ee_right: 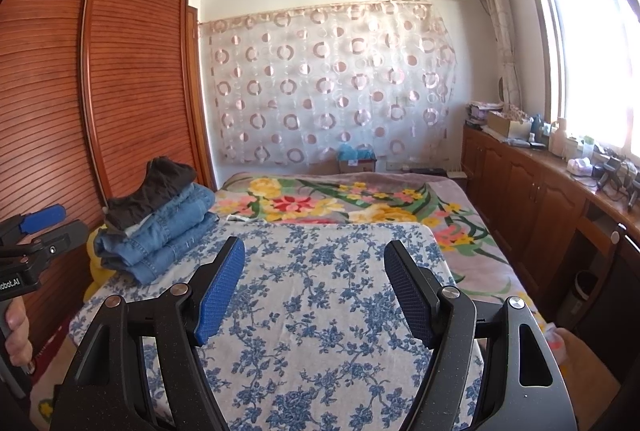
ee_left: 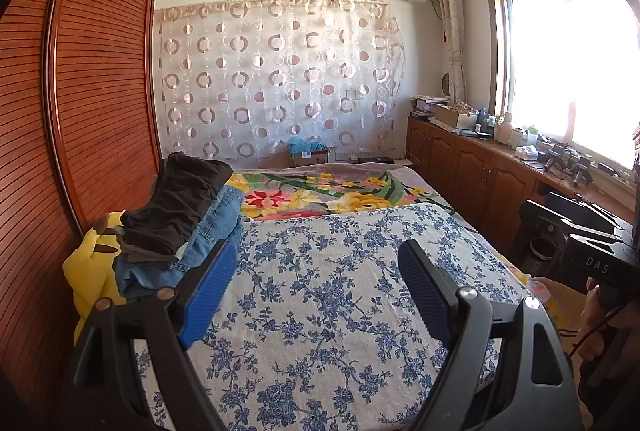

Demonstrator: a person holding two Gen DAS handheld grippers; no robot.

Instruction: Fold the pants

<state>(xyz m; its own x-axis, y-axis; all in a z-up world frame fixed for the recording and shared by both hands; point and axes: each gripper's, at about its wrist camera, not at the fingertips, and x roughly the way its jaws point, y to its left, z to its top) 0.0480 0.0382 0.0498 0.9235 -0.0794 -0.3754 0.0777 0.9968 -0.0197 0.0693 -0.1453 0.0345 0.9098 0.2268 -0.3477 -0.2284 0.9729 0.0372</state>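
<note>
The left gripper (ee_left: 314, 263) and right gripper (ee_right: 314, 259) both hang released, jaws spread over the blue-flowered cloth (ee_right: 320, 291) with nothing between them. Further back at the bed's left edge, 2 folded pants lie stacked: dark pants (ee_left: 180, 199) atop blue jeans (ee_right: 160, 235), beside the wardrobe (ee_left: 104, 79).

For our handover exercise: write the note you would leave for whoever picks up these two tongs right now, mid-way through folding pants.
Left tongs: open, empty, above the blue-flowered sheet.
Right tongs: open, empty, above the same sheet.
Pants: a stack at the bed's left edge by the wardrobe, dark pants on top of folded jeans, over a yellow plush toy.
Done: the stacked pairs look folded.
Left: no unfolded pants are in view; look for any further pair.
</note>
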